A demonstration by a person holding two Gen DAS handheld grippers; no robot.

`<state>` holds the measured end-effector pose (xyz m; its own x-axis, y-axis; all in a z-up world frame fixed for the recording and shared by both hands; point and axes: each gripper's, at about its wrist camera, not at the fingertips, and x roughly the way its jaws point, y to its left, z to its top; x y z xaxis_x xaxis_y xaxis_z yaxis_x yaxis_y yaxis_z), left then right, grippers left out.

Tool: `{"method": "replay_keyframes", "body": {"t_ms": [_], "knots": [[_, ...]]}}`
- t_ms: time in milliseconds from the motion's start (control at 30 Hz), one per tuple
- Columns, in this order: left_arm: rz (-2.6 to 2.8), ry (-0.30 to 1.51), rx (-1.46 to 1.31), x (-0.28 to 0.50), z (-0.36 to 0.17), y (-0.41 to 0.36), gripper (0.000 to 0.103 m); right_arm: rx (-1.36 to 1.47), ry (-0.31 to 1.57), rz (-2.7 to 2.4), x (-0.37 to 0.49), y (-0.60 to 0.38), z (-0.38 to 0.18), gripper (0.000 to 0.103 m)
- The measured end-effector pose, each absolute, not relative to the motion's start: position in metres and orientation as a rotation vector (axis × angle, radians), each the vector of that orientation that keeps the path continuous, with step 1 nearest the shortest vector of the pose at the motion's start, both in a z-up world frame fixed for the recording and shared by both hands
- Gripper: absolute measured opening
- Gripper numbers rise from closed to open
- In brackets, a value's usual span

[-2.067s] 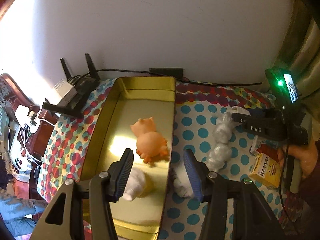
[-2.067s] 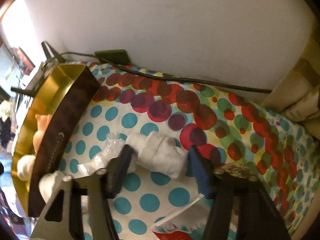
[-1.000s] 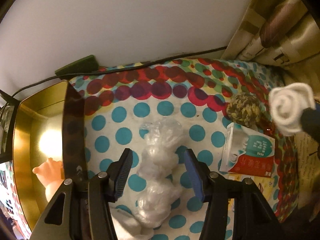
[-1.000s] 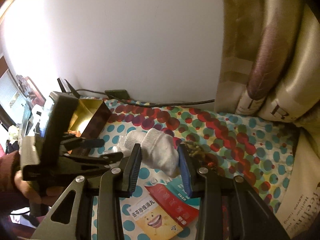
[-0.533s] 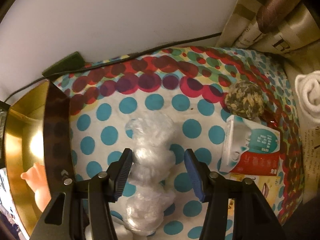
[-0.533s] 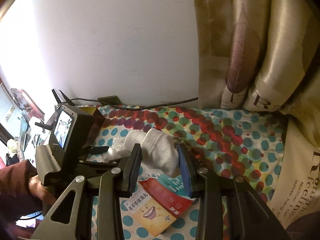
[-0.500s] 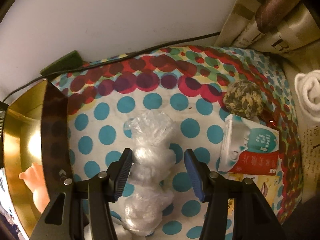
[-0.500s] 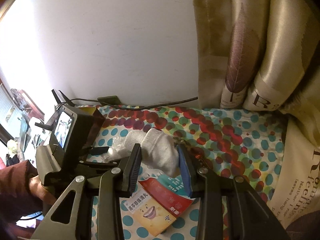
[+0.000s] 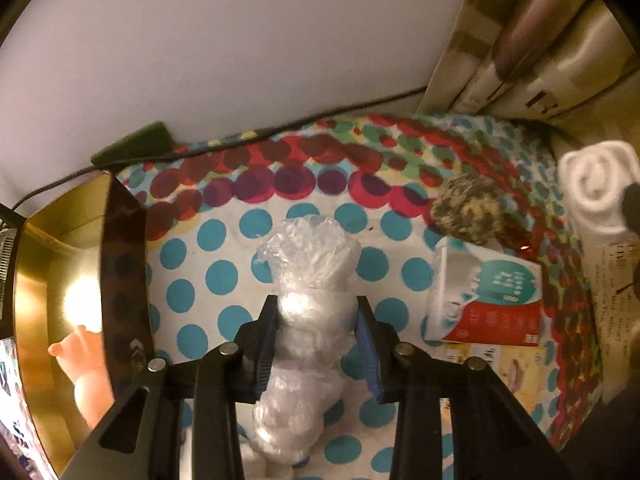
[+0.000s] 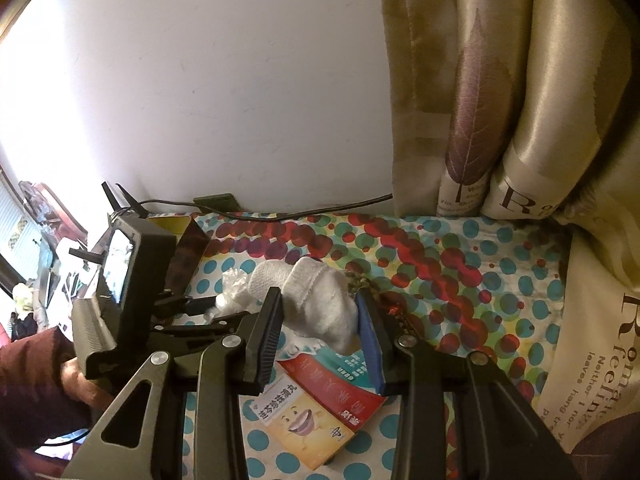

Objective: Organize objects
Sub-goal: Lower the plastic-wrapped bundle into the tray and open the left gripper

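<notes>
The left gripper has now closed on the plastic bundle, which lies on the dotted cloth right of the gold tray. The right gripper holds the white sock above the boxes. Only the left view shows the pink toy in the tray.

Colours and patterns in my two views

I am seeing a tablecloth printed with teal dots on white, grading to dark red, purple and green dots near the white wall; a clear, glossy plastic bundle; a gold tin with a dark brown outer wall; a peach-orange toy; a white rolled sock; a mottled olive-and-tan ball; a white, teal and red box; a yellow-orange box showing a smiling cartoon; beige curtains bearing a purple leaf print.
</notes>
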<state>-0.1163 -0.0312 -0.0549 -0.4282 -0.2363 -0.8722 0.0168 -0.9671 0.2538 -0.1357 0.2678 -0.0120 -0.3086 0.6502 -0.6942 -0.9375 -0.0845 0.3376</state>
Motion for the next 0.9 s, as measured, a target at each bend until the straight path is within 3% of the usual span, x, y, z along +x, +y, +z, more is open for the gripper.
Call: {"method": "replay_keyframes", "body": {"t_ms": [467,900], "knots": [[-2.521,-0.253,1.32,-0.038,0.037,-0.057,0.037,-0.448,0.909,1.647,-0.128,0.262,-0.01,0.034],[-2.323,-0.057,1.238,0.014,0.053,-0.159,0.037,-0.469,0.871,1.676,-0.158,0.269,0.003,0.034]]}}
